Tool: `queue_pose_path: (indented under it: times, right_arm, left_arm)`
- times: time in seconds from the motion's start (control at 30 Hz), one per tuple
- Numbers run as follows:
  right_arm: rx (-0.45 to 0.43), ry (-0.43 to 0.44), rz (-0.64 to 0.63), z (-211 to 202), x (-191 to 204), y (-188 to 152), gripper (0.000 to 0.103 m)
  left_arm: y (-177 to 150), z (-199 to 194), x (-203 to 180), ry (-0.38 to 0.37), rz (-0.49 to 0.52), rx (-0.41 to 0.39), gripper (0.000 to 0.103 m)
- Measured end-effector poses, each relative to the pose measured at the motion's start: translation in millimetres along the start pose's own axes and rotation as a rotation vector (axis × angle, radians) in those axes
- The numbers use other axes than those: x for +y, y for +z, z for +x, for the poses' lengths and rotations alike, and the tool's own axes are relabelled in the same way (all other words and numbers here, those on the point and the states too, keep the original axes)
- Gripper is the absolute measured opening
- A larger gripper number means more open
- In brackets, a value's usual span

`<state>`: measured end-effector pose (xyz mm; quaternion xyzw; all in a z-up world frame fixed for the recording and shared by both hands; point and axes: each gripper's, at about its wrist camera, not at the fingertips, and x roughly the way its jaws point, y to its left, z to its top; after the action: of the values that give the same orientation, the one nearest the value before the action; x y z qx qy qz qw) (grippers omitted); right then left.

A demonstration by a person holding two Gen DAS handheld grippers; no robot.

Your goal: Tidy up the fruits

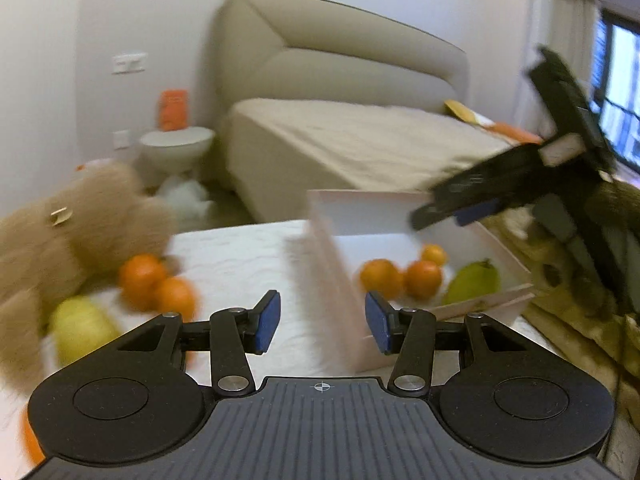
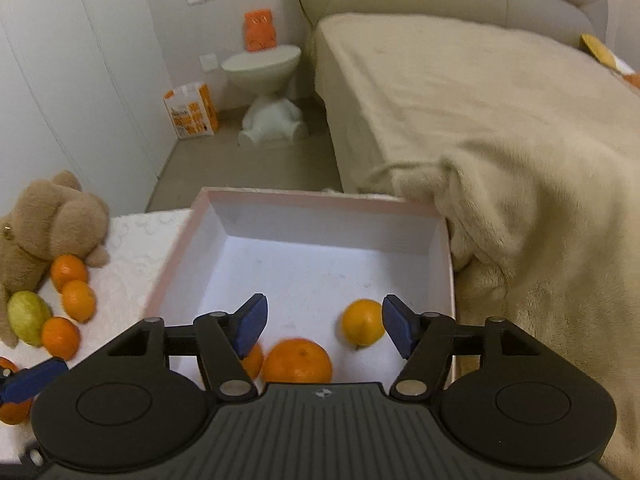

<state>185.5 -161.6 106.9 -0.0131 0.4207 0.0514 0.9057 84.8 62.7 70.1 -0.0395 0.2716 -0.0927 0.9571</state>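
A white box (image 1: 332,256) (image 2: 176,256) stands on a white cloth. In it lie oranges (image 1: 380,278) (image 2: 298,360), a small yellow-orange fruit (image 2: 362,322) and a green pear (image 1: 474,282). Left of the box lie more oranges (image 1: 142,278) (image 2: 78,298) and a yellow-green fruit (image 1: 78,328) (image 2: 26,316). My left gripper (image 1: 322,322) is open and empty above the box's near left wall. My right gripper (image 2: 324,328) is open and empty over the box; it also shows in the left wrist view (image 1: 452,212).
A brown teddy bear (image 1: 68,220) (image 2: 44,220) lies at the cloth's left edge by the loose fruit. A beige blanket (image 2: 520,208) borders the box on the right. A bed (image 1: 360,136), a small round table (image 2: 262,64) and a paper bag (image 2: 192,112) stand behind.
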Motion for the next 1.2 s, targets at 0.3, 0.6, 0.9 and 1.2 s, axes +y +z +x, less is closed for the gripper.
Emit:
queue_pose_path:
  times: [0.3,0.6,0.9,1.2]
  right_arm:
    - [-0.058,0.133,-0.183,-34,87,-19,0.067]
    - [0.036,0.267,-0.240,-22,138,-41,0.067]
    - [0.073,0.329,-0.372,-7,174,-70,0.050]
    - [0.002,0.206,-0.454,2,179,-114,0.036]
  left_arm:
    - [-25,-50,60,0.157,-0.125,-0.039,0.052]
    - [-44,-88,102,0.244,-0.253,-0.078,0.051]
    - [-55,-96,120,0.269,-0.302,-0.084,0.051]
    - [-55,-99,115,0.263,-0.292,-0.082,0.051]
